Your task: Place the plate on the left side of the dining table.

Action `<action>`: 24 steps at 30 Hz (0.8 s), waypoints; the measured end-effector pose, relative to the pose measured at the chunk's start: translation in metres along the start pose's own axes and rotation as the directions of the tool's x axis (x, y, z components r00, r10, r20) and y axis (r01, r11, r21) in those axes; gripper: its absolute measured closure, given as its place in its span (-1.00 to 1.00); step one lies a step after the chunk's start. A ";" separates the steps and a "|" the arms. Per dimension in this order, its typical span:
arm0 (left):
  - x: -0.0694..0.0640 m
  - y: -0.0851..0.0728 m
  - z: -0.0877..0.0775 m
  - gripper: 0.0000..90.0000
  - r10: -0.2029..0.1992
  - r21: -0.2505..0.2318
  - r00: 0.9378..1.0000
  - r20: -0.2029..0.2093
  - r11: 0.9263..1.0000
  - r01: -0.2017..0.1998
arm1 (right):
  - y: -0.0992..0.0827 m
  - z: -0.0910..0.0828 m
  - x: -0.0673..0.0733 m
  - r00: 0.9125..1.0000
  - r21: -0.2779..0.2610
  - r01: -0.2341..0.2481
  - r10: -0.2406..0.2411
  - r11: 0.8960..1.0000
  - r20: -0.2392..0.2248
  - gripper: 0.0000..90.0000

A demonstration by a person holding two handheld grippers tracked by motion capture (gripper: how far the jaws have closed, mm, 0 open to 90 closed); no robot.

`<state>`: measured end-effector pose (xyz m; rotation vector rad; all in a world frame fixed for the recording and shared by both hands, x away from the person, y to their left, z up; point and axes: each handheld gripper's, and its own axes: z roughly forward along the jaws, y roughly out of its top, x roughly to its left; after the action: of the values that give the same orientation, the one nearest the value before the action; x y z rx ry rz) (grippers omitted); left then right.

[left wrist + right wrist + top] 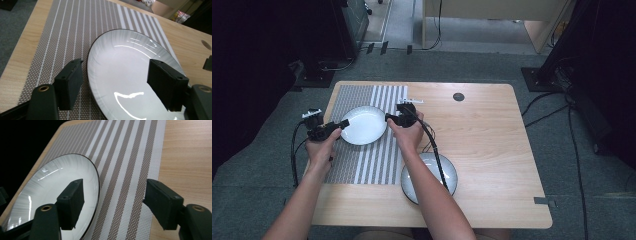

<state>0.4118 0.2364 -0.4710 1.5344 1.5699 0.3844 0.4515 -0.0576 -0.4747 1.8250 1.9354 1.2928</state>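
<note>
With both sets of jaws standing apart, left gripper (343,123) and right gripper (388,118) flank the round white dark-rimmed ceramic plate (363,125), which lies flat on the striped woven placemat (362,165) at table left. Placement appears complete; withdrawal should clear the rim.

High view overhead, far; both gripper views close, low, sharing plate (363,125).
</note>
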 end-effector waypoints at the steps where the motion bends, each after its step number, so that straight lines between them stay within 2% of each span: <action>1: -0.001 0.000 -0.002 -0.43 0.005 -0.001 1.000 0.003 1.000 -0.005 | -0.001 -0.003 0.000 1.000 0.009 0.024 -0.024 1.000 0.003 -0.35; 6: -0.005 -0.001 -0.013 -0.60 0.040 -0.010 0.999 0.025 0.999 -0.039 | -0.001 -0.019 -0.007 0.999 -0.013 0.041 -0.041 0.999 0.008 -0.34; 8: -0.008 -0.001 -0.015 -0.64 0.083 -0.017 0.997 -0.001 0.996 -0.083 | 0.000 -0.025 -0.011 0.999 -0.020 0.043 -0.043 0.999 0.012 -0.34; 9: -0.009 -0.001 -0.015 -0.66 0.091 -0.013 0.996 -0.013 0.996 -0.091 | 0.000 -0.028 -0.013 0.999 -0.022 0.043 -0.042 0.999 0.010 -0.34; 11: -0.009 -0.002 -0.016 -0.66 0.074 -0.003 0.997 -0.014 0.997 -0.074 | 0.001 -0.034 -0.016 1.000 -0.028 0.027 -0.027 0.999 0.001 -0.35; 15: -0.011 -0.004 -0.021 -0.68 0.046 -0.013 0.999 0.015 0.999 -0.046 | 0.002 -0.046 -0.022 1.000 -0.037 0.027 -0.027 0.999 -0.006 -0.38; 19: -0.014 -0.010 -0.026 -0.69 0.063 -0.019 0.997 0.036 0.998 -0.062 | 0.002 -0.058 -0.027 0.999 -0.044 0.039 -0.040 0.998 -0.005 -0.41; 22: -0.016 -0.014 -0.032 -0.69 0.054 -0.027 0.997 0.052 0.998 -0.053 | 0.001 -0.067 -0.030 0.999 -0.055 0.054 -0.054 0.997 -0.002 -0.42; 24: -0.018 -0.016 -0.035 -0.69 0.065 -0.035 0.996 0.055 0.997 -0.063 | 0.001 -0.072 -0.033 0.998 -0.059 0.057 -0.058 0.997 -0.001 -0.42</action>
<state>0.3722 0.2291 -0.4567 1.5591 1.4673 0.3983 0.4121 -0.1192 -0.4442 1.7278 1.9150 1.3208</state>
